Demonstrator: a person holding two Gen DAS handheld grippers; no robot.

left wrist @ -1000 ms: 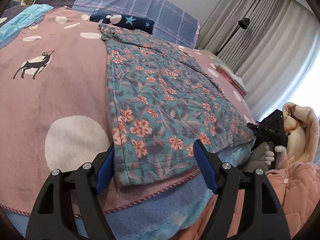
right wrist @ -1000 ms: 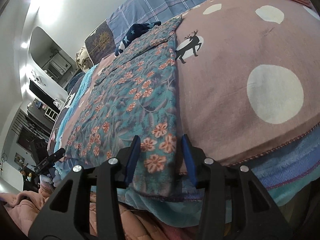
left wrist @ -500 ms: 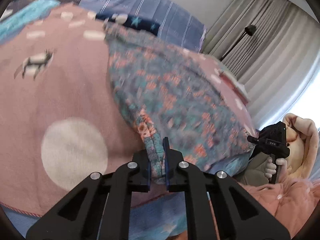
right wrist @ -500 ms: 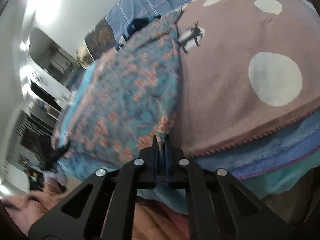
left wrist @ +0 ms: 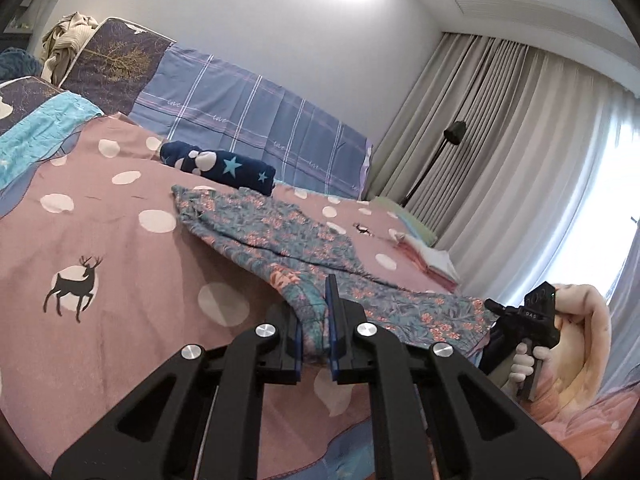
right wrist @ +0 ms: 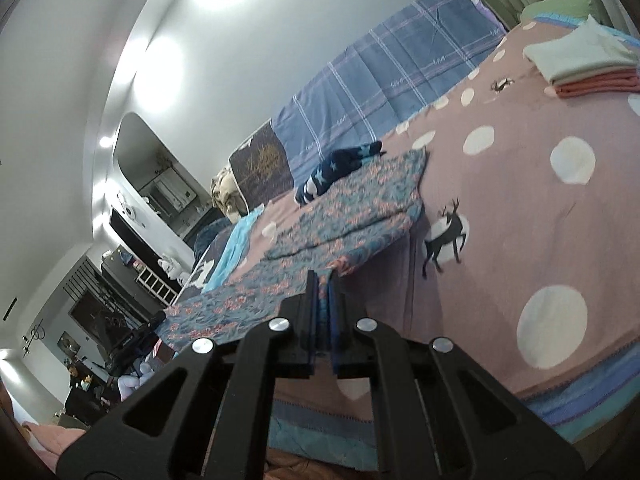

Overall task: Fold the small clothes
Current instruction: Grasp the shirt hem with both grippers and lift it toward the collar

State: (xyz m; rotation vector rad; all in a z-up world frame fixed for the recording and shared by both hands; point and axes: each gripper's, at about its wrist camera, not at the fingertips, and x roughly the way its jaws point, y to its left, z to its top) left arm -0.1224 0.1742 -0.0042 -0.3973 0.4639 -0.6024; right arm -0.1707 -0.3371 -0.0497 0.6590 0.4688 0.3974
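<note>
Your bedspread point(left wrist: 120, 264) is the largest thing here: a soft dusty-pink woven cover with cream dots and black deer silhouettes, edged with a blue band at the near side. Beyond it, against the far white wall, leans a blue plaid cushion cover point(left wrist: 256, 120) with pale stripes and small script reading "love". Grey pleated curtains point(left wrist: 500, 128) hang at the right, with a black floor lamp point(left wrist: 454, 136) standing before them.

The floral garment point(left wrist: 280, 236), thin teal cotton printed with coral flowers, lies across the middle of the bed, its far end flat and its near hem lifted off the cover. Your left gripper point(left wrist: 316, 332) has just been closing and now pinches a gathered fold of that hem between its blue pads. Your right gripper point(right wrist: 322, 312) has likewise just been closing and is clamped tight on the opposite near corner of the same hem point(right wrist: 320, 276), so the cloth hangs stretched between the 2 tools.

At the far end of the garment, touching it, sits a rolled navy fleece point(left wrist: 224, 166) with pale blue stars. A stack of folded clothes point(right wrist: 580, 64), white over salmon, rests at the far right. From the left wrist camera you see your right hand point(left wrist: 524, 364) gripping the black handle, which is marked "DAS".
</note>
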